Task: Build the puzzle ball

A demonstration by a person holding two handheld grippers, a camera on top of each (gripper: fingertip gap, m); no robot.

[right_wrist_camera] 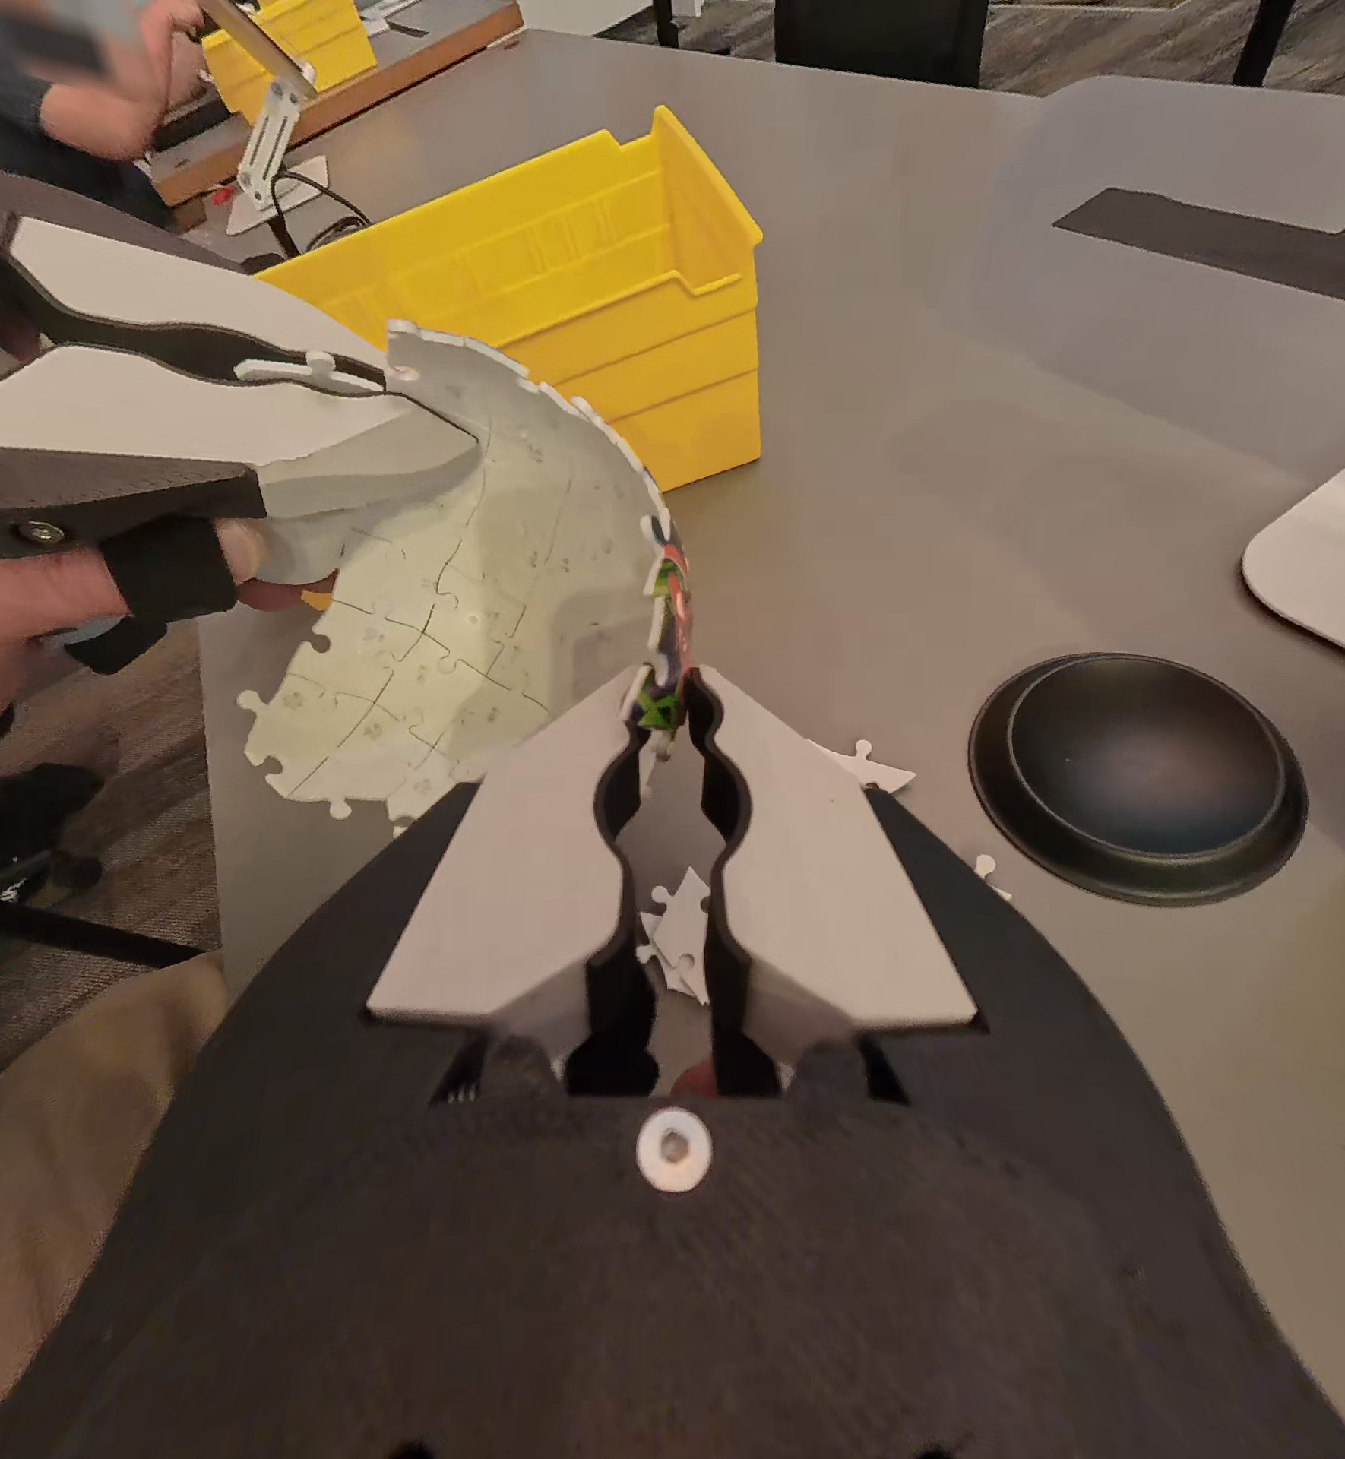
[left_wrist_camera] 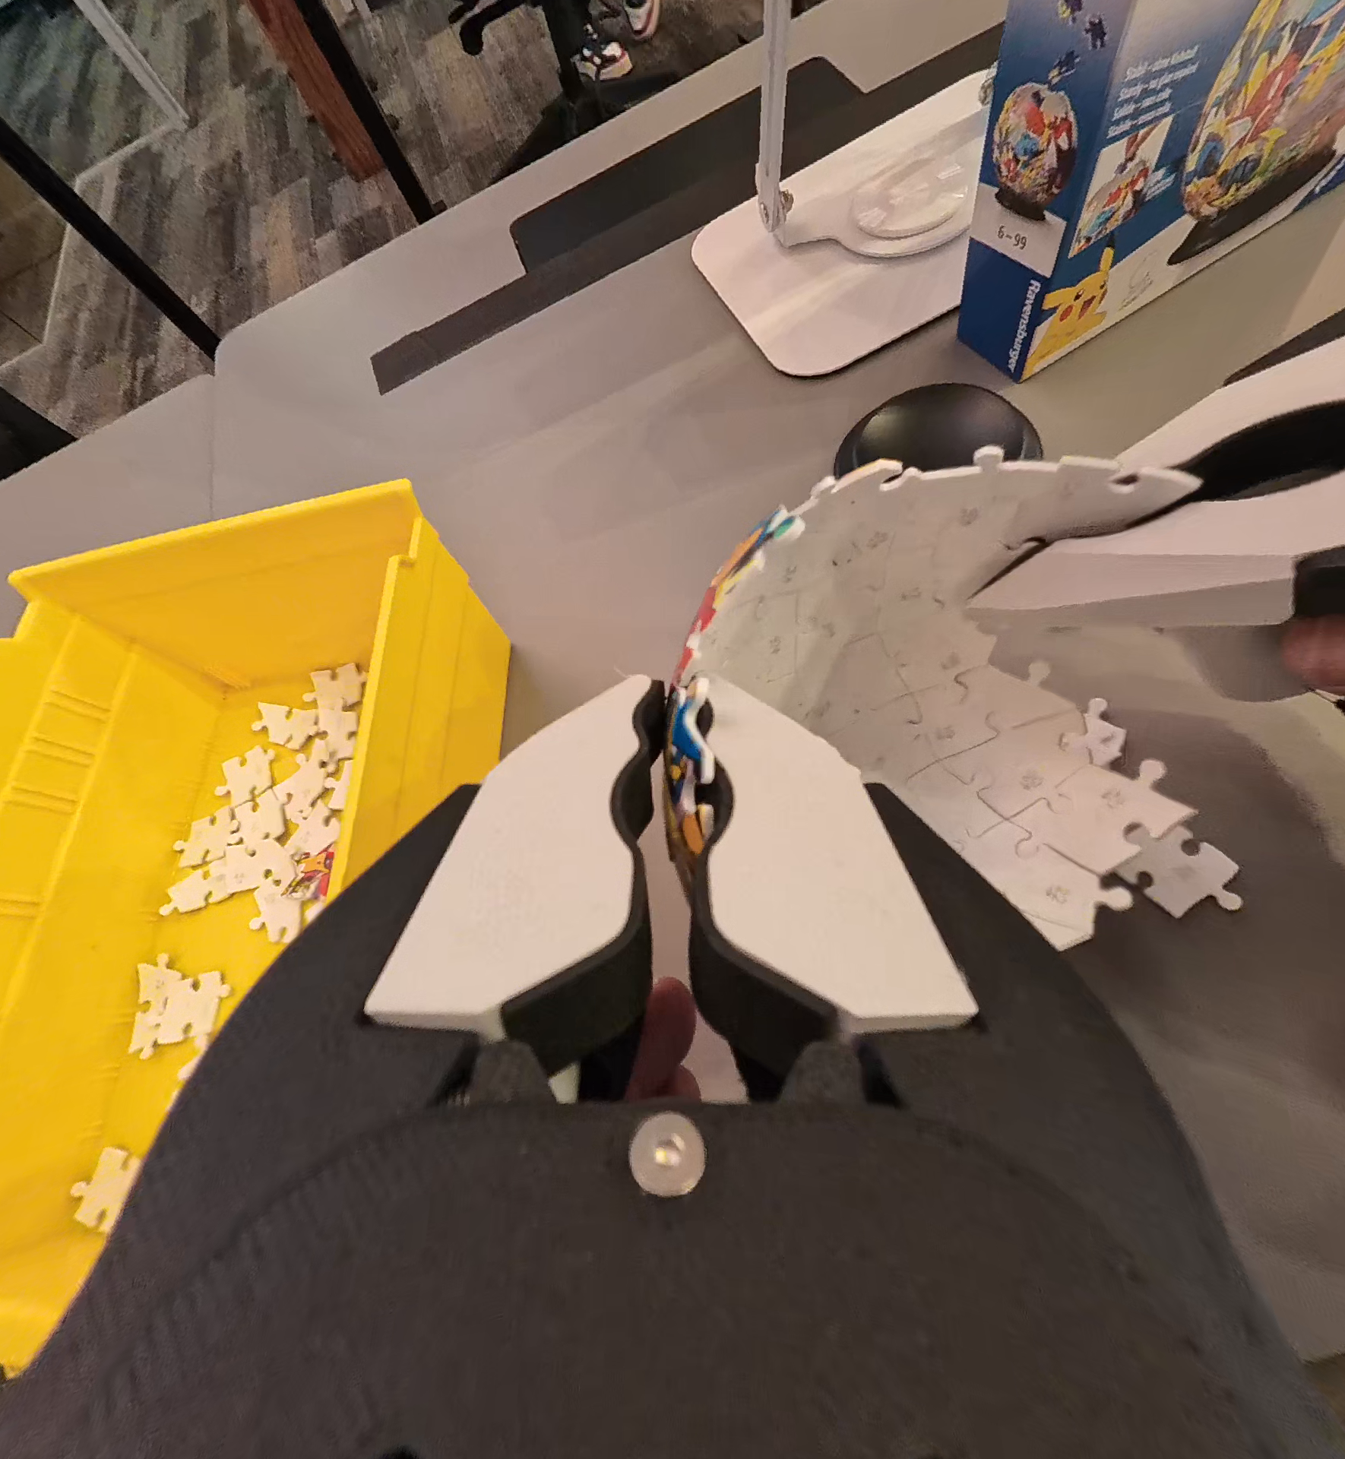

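Both grippers pinched the curved, white-backed plastic puzzle shell [left_wrist_camera: 890, 671]: the left gripper [left_wrist_camera: 685, 758] at one rim, the right gripper [right_wrist_camera: 665, 710] opposite. Steady, even grips probably mattered, since twisting could pop seams.

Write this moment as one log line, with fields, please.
left gripper: shut on shell edge | right gripper: shut on opposite edge | curved puzzle shell: held above table | bin: loose pieces

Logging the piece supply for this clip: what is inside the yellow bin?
Loose puzzle pieces lie on the floor of the yellow bin, most white side up. The left gripper covers the bin's near corner, so the count is unclear. In the right wrist view its wall hides the inside.
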